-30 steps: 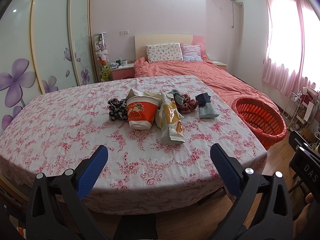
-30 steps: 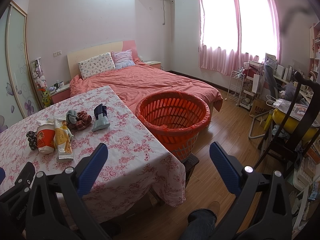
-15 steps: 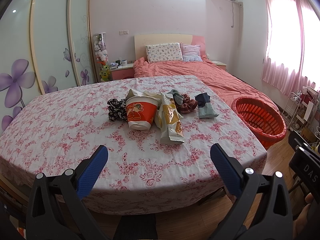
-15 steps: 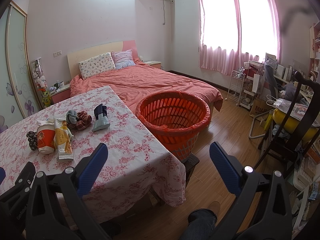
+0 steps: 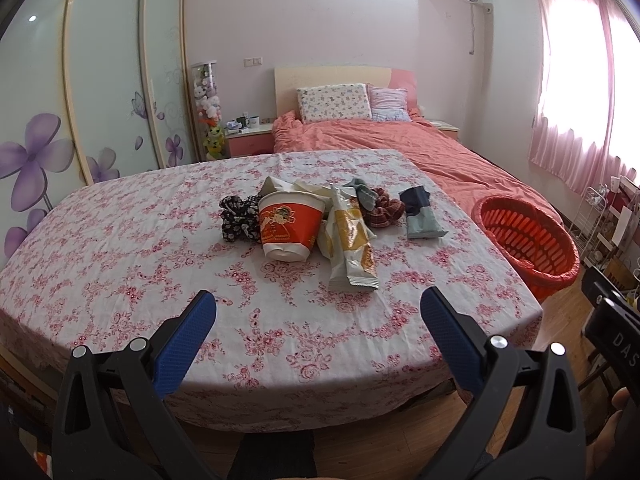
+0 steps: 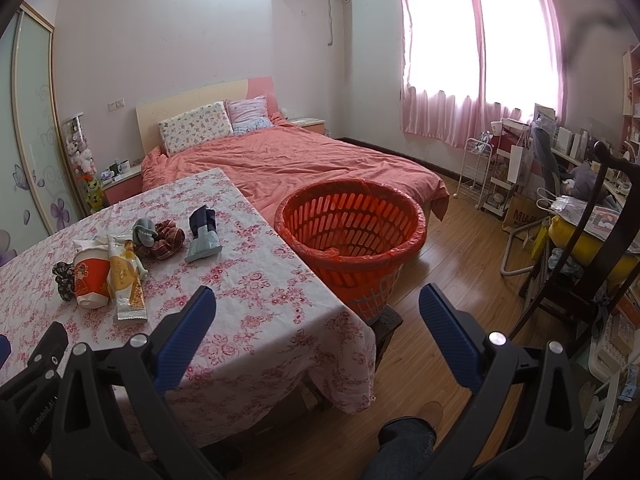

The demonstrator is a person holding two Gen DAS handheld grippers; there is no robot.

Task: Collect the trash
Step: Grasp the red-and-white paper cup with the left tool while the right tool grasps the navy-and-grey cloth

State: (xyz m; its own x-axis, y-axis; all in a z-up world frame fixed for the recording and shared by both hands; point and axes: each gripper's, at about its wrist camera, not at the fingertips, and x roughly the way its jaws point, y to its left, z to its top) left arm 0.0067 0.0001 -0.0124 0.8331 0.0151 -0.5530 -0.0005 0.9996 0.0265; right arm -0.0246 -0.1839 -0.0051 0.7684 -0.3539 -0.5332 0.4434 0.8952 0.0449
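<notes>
My left tool (image 5: pixel 318 304) has matt black plastic arms and blue ribbed rubbery pads (image 5: pixel 186 342). The counter (image 5: pixel 120 248) wears a soft floral cotton cloth, lightly creased. On it, a glossy paper cup (image 5: pixel 289 229) and a shiny plastic wrapper (image 5: pixel 352 248). The slotted orange basket (image 6: pixel 352 236) looks smooth plastic; the floor (image 6: pixel 460 256) is polished wood.

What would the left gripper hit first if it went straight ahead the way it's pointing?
Probably the flowered tablecloth, then the yellow-and-white snack wrapper; left gripper is open, and depth is unclear.
</notes>
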